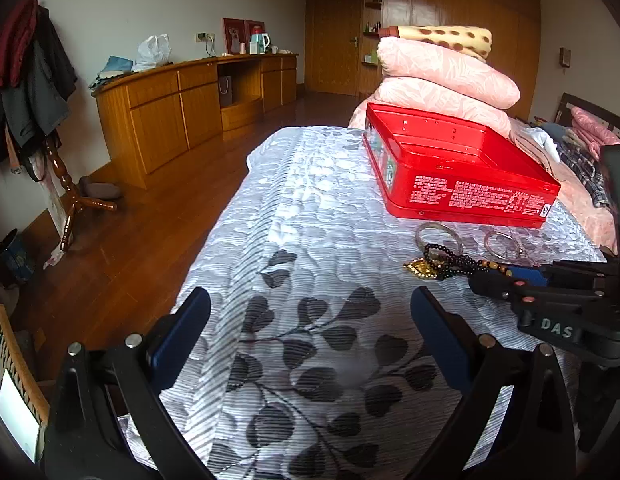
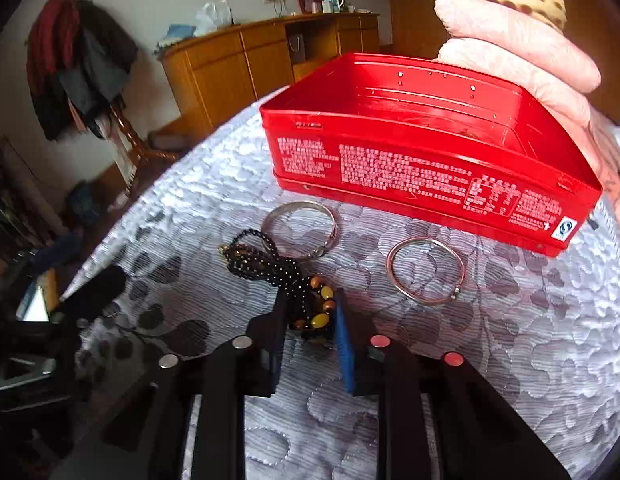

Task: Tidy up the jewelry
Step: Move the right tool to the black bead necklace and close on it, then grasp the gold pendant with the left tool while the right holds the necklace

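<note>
An open red tin box (image 1: 461, 168) (image 2: 429, 152) stands on the leaf-patterned cloth (image 1: 310, 208). In front of it lie two silver bangles (image 2: 298, 224) (image 2: 425, 270) and a black bead strand (image 2: 266, 258) that ends in amber and brown beads (image 2: 323, 306). A gold pendant (image 1: 419, 270) lies at the strand's left end. My right gripper (image 2: 311, 300) (image 1: 489, 278) is shut on the amber beads, a pad on each side of them. My left gripper (image 1: 310, 316) hovers open over bare cloth, left of the jewelry, with nothing between its fingers.
Stacked pink pillows (image 1: 441, 72) rise right behind the box, with folded clothes (image 1: 581, 160) to its right. The cloth's edge drops to a wooden floor (image 1: 150, 200) on the left. A wooden cabinet (image 1: 182, 100) and a coat stand (image 1: 66, 184) line the far wall.
</note>
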Demonstrator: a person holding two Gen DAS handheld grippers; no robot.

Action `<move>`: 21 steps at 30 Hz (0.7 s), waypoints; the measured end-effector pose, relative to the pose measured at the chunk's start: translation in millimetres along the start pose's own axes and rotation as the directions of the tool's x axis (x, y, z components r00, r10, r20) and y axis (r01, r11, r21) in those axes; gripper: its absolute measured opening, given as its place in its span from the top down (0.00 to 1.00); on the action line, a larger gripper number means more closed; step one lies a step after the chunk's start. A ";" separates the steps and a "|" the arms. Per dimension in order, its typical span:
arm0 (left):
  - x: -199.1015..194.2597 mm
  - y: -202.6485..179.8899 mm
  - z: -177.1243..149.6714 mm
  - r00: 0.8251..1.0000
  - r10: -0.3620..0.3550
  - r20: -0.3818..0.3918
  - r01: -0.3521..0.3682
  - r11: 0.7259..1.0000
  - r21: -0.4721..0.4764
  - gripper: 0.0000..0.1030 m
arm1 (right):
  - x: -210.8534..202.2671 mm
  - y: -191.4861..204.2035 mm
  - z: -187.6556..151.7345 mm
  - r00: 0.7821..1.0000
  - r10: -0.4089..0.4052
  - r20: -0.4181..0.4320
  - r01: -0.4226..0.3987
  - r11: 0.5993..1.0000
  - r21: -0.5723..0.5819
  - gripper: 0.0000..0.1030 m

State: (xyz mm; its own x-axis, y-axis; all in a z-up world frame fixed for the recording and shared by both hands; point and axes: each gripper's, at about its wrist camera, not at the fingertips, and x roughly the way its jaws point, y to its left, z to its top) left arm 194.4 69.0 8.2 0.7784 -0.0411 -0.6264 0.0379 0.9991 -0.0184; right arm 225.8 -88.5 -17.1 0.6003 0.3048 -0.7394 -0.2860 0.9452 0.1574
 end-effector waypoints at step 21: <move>58.6 -54.6 19.4 0.968 -0.124 -0.219 0.125 0.992 -0.009 0.35 | -55.3 -59.2 -27.4 0.996 -0.038 0.083 0.027 0.991 0.131 0.81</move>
State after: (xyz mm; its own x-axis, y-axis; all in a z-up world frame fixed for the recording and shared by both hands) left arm 250.1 11.9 -12.4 0.6115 -0.1618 -0.7745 0.1296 0.9861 -0.1038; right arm 189.1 -164.6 -3.5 0.6706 0.2769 -0.6882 -0.1695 0.9604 0.2212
